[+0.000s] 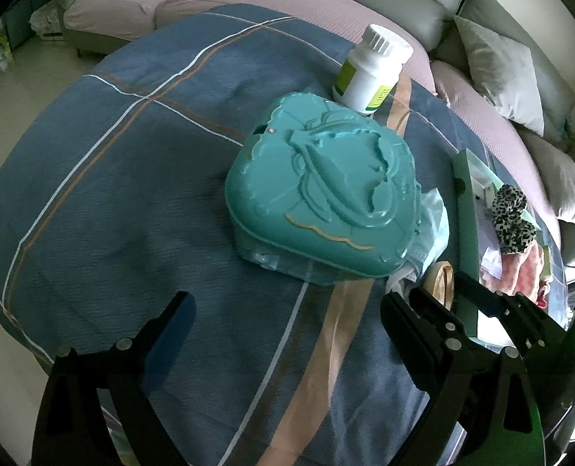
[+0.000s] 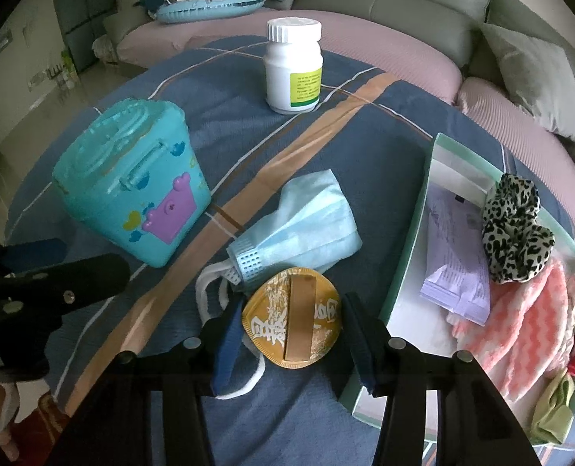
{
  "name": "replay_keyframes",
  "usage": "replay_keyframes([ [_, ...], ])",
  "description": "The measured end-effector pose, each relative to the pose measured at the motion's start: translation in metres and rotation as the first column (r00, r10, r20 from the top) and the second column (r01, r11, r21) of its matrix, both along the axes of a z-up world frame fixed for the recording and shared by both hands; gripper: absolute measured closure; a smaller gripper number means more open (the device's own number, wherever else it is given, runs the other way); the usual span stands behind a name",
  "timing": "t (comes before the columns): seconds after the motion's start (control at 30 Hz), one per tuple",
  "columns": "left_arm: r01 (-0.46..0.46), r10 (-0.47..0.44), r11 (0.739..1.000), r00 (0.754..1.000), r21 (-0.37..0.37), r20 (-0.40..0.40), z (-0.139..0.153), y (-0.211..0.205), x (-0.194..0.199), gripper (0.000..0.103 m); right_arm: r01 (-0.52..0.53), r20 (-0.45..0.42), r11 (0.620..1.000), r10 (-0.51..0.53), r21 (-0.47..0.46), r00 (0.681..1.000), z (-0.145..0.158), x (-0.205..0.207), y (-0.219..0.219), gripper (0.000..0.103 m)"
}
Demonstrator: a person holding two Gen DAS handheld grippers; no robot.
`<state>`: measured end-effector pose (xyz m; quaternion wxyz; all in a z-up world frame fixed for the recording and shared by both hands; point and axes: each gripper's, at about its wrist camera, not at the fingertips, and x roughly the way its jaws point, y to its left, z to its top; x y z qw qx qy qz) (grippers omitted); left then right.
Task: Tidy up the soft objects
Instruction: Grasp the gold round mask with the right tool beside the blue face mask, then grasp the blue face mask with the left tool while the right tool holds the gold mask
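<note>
Right tongs [image 2: 291,334] half open around gold packet [image 2: 292,324] on the blue striped cloth [image 2: 365,147], pads either side, not seen pressing. Blue face mask [image 2: 306,225] just beyond, touching packet. Leopard scrunchie [image 2: 514,229] and pink knit [image 2: 528,322] inside tray [image 2: 407,248]. Left tongs [image 1: 287,322] wide, empty, near teal box [image 1: 326,194]
</note>
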<state>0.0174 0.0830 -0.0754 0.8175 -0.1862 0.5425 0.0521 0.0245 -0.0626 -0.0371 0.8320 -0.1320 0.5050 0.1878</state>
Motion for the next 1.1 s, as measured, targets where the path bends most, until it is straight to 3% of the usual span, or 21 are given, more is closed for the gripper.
replay_keyframes([
  [0.57,0.014,-0.016,0.999,0.999,0.038,0.033,0.019,-0.012,-0.001,0.007,0.106,0.037,0.981,-0.114,0.161,0.993,0.039,-0.007,-0.037,0.05],
  [0.9,0.16,-0.162,0.986,0.986,0.049,0.04,0.027,-0.056,0.004,0.007,0.208,0.077,0.951,-0.23,0.229,0.97,0.064,-0.001,-0.08,0.05],
  [1.1,0.244,-0.252,0.963,0.967,0.117,0.049,0.036,-0.093,0.011,0.007,0.282,0.086,0.932,-0.308,0.226,0.948,0.07,0.003,-0.109,0.05],
])
